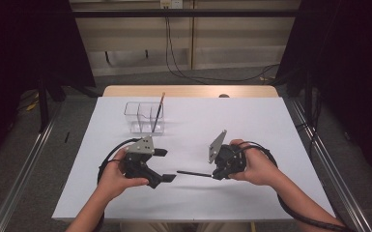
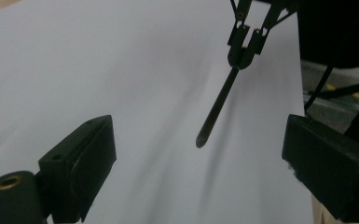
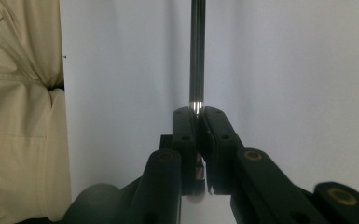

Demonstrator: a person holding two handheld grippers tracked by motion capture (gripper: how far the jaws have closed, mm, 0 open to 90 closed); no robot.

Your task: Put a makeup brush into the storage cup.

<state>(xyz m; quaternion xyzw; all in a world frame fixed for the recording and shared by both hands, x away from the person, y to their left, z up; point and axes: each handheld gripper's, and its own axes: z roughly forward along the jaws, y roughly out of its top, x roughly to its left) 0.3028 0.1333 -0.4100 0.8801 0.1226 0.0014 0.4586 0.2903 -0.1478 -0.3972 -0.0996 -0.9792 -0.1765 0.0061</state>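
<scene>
- Black pen (image 1: 193,173), slim and dark, is clamped at one end by the right gripper (image 1: 216,176) and juts out level toward the left gripper (image 1: 165,166), held just above the white table (image 1: 251,125).
- It hangs over the near half of the table, roughly midway between the left and right edges and closer to the near edge than to the far one.
- Right gripper: in the right gripper view the two black jaws are pressed together on the pen (image 3: 196,56), which runs straight up from the right gripper (image 3: 196,111); a shiny metal band shows where the pen meets the jaws.
- Left gripper: held in the person's left hand (image 1: 112,176), its jaws stand wide apart with nothing between them. In the left gripper view the pen (image 2: 217,108) points toward the gap of the left gripper (image 2: 198,149), tip in mid-air, touching neither jaw; the right gripper (image 2: 242,51) shows beyond it.
- The person's right hand (image 1: 256,166) wraps the right gripper's body, and a black cable trails back along the forearm.
- A clear plastic holder (image 1: 144,117) with compartments stands on the far left part of the table, well apart from both grippers. A thin pencil-like stick (image 1: 158,112) leans in its right compartment, its top rising above the rim.
- A beige trouser leg (image 3: 21,112) fills the left side of the right gripper view, beyond the table's near edge.
</scene>
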